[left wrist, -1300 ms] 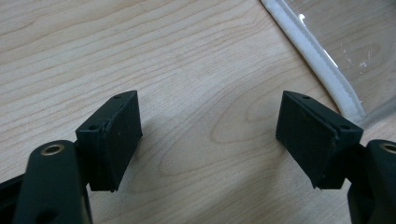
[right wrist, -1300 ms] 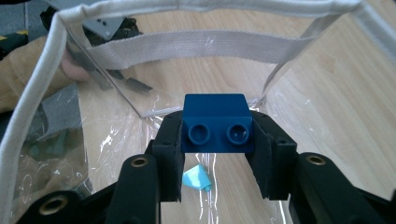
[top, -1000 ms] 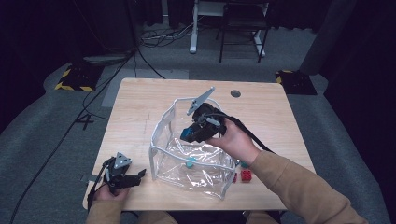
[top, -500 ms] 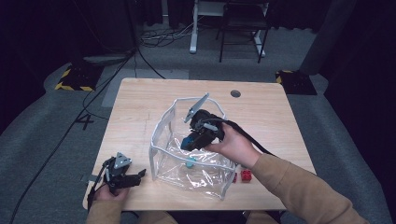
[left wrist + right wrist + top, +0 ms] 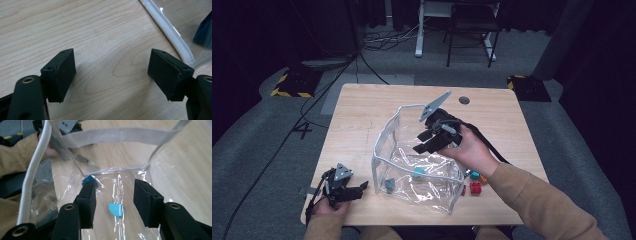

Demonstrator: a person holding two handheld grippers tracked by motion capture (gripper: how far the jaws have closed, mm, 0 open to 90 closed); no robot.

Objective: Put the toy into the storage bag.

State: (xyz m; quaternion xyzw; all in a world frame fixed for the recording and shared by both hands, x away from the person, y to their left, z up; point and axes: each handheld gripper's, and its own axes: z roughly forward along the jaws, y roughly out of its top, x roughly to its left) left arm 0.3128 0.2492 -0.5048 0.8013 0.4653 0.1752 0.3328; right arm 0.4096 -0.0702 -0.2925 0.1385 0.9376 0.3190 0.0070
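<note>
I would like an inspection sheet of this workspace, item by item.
Surface: wooden table, bare at the far left.
Job's things: clear bag standing open; light blue block and dark blue block inside.
Clutter: red block and two small blocks beside the bag.
Grippers: right claw over the bag, jaws just opening, nothing between; left claw open, resting on the table.
Cables: black cable behind the right claw.
Surroundings: grey carpet, chair.
</note>
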